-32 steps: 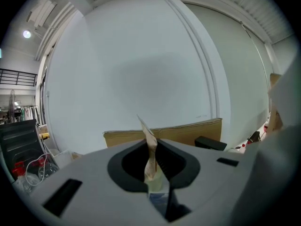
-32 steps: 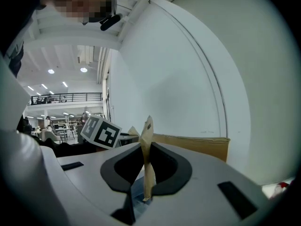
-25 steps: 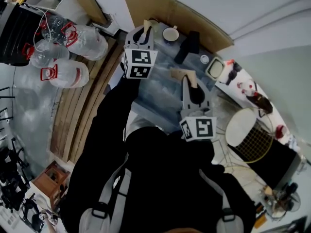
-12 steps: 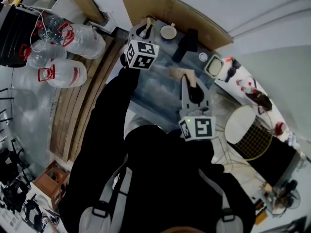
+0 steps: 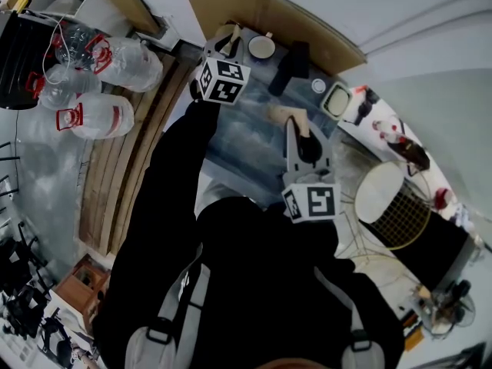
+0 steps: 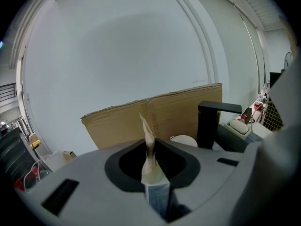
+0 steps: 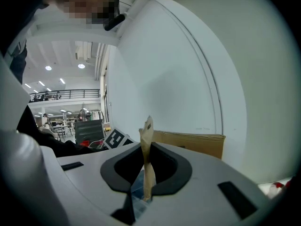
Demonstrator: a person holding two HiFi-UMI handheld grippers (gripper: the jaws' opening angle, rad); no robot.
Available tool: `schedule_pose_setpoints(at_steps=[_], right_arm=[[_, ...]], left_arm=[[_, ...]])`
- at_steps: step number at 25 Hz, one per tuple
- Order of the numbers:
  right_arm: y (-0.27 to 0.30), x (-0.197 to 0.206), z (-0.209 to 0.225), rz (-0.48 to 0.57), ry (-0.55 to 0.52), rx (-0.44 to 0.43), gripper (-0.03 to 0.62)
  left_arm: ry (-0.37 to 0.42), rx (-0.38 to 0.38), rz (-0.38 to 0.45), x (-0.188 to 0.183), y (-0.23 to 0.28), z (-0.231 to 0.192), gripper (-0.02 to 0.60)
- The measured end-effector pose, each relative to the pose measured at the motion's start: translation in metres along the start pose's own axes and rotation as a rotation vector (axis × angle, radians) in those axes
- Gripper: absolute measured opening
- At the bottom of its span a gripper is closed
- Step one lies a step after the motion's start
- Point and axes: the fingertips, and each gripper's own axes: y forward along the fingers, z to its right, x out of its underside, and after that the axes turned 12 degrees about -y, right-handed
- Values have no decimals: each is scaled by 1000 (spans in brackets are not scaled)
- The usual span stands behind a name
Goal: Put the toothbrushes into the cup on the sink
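Far left on the floor there's a bunch of clear water jugs with red handles, nothing to do with me.

Next over, my left tongs are reaching out to the back of the sink. They're clamped on a paper-wrapped toothbrush. In the left gripper view it's pinched right between the pads, and its twisted paper end sticks up past the tips. Behind it a cardboard sheet leans against the white wall.

The cup is just to the right of those tongs, white, sitting at the back edge of the sink in front of the cardboard. In the left gripper view its rim peeks out just right of the toothbrush, so the brush is next to the cup, not in it. Right beside the cup is the black faucet.

Further right and closer to me, my right tongs sit over the sink, well apart from the cup. They're closed on a second toothbrush, same paper wrap. The right gripper view shows it squeezed between the pads with the end poking up.

Past the faucet there's a small white soap dish, and at the far right a round white stool.
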Motion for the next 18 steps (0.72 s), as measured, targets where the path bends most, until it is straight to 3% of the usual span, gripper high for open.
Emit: schedule_pose_setpoints(at_steps=[8,18], right_arm=[[-6,-1,4,-1,-7,6,34],[-15,-10,16,34,4,14,34]], left_arm=[[-19,31,-3,1,-7,8,123],[-71,0,73,-8,-46,11,123]])
